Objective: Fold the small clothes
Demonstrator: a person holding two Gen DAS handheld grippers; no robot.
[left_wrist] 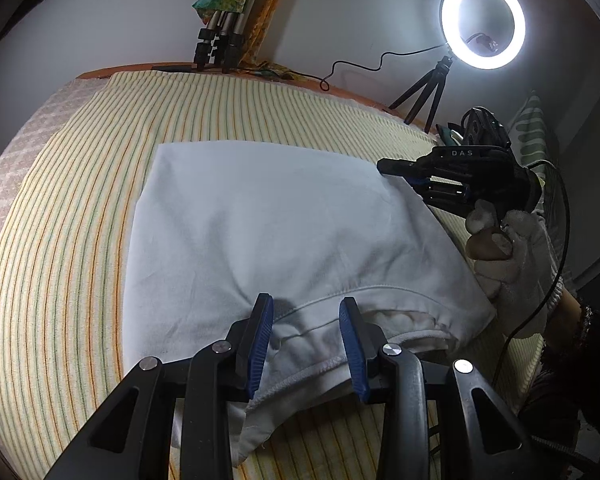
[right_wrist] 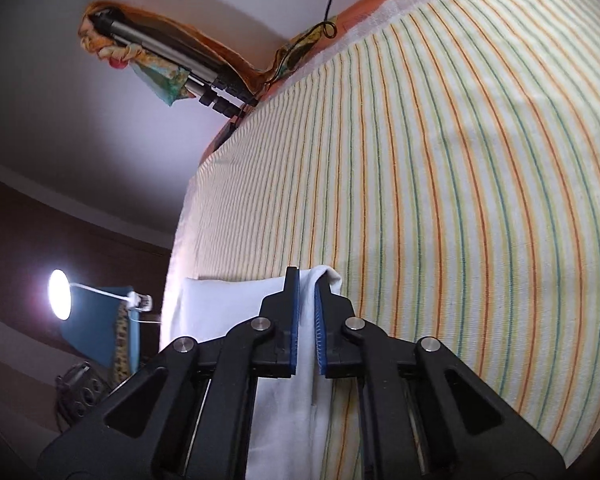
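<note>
Striped bedding (left_wrist: 79,184) in yellow, orange and green covers the work surface, and a white garment (left_wrist: 259,220) lies spread across its middle. Its hemmed edge sits between the spread blue pads of the left gripper (left_wrist: 306,320), which stands wide and grips nothing. At the garment's far corner the right gripper (right_wrist: 307,286) is pinched narrow on a fold of the white cloth, held by a gloved hand (left_wrist: 512,256). Beyond the bedding's far edge a lit ring light (left_wrist: 482,22) stands on a small tripod, and folded tripod legs (left_wrist: 219,36) lean against the wall.
</note>
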